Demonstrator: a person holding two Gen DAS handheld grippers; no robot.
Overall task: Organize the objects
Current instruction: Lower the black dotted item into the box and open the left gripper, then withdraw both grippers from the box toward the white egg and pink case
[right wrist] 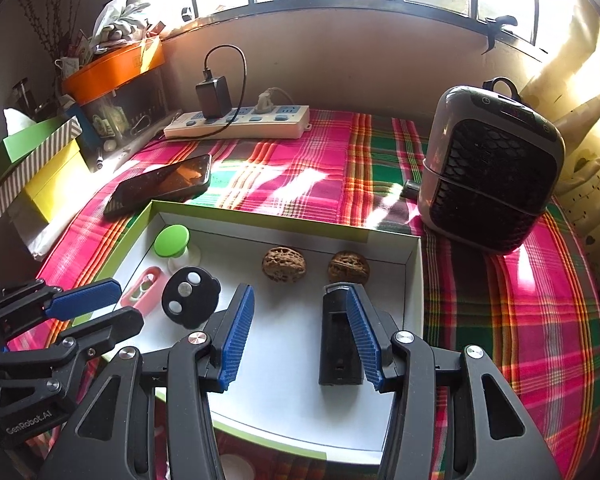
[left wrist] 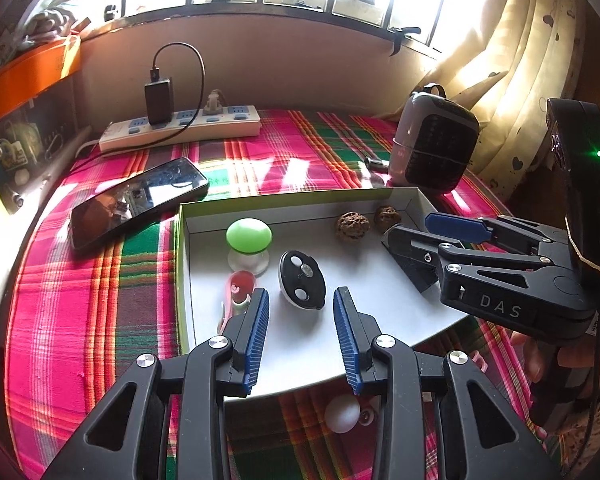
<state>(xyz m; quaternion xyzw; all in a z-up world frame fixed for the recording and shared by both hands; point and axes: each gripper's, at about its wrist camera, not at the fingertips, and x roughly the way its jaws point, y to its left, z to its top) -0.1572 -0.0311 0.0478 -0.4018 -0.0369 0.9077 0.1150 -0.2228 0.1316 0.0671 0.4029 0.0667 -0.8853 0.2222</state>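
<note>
The left gripper (left wrist: 302, 334) is held wide open and empty above the white tray (right wrist: 414, 280), the black disc (left wrist: 302, 280) lying at 12 o'clock just beyond its fingertips. The right gripper (right wrist: 298, 332) is likewise spread open; a black block (right wrist: 337, 344) rests against its right finger. 2 walnuts (right wrist: 283, 264) are seen at 12 o'clock, the green knob (right wrist: 172, 241) at 10 o'clock.

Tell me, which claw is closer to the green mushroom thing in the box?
Left. The left claw hangs open just in front of the green mushroom, on its side of the box. The right claw sits open further away, near the two walnuts.
</note>
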